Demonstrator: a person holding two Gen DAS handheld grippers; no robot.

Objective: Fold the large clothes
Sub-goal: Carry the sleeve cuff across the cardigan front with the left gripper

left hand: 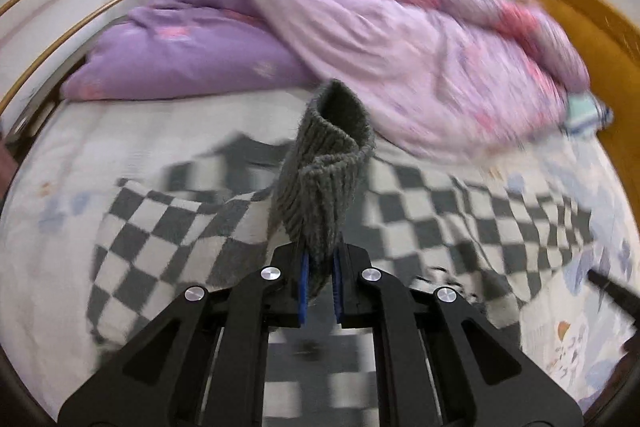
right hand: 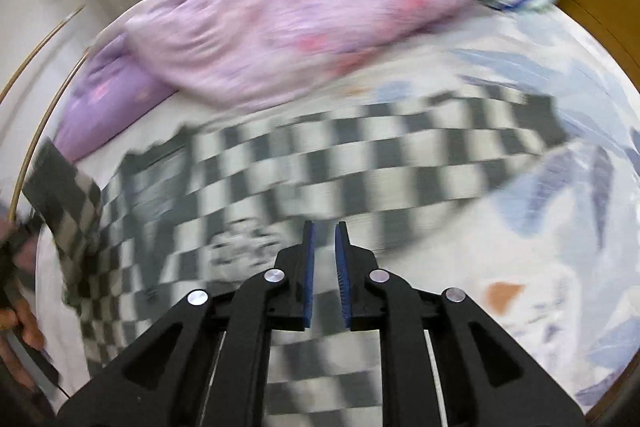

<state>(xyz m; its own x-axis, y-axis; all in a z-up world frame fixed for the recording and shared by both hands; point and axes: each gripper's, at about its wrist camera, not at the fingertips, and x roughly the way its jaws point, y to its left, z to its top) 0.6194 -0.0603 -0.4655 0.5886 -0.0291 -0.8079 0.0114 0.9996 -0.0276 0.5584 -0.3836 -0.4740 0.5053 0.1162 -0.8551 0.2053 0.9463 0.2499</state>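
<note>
A grey-and-white checkered sweater (left hand: 180, 227) lies spread on the bed, blurred by motion. My left gripper (left hand: 320, 259) is shut on its grey ribbed cuff (left hand: 324, 179), which stands up in a loop above the blue pads. In the right wrist view the sweater (right hand: 320, 163) stretches across the sheet below my right gripper (right hand: 325, 227). Its jaws stand a little apart with nothing between them. At the left edge of that view a lifted checkered sleeve (right hand: 68, 195) hangs beside a person's hand (right hand: 24, 323).
A pink floral quilt (left hand: 400, 47) and a purple duvet (left hand: 180, 59) are heaped across the back of the bed. A wooden headboard (left hand: 592, 39) rises at the right, with a folded teal cloth (left hand: 588, 111) beside it. The patterned bed sheet (right hand: 560, 227) surrounds the sweater.
</note>
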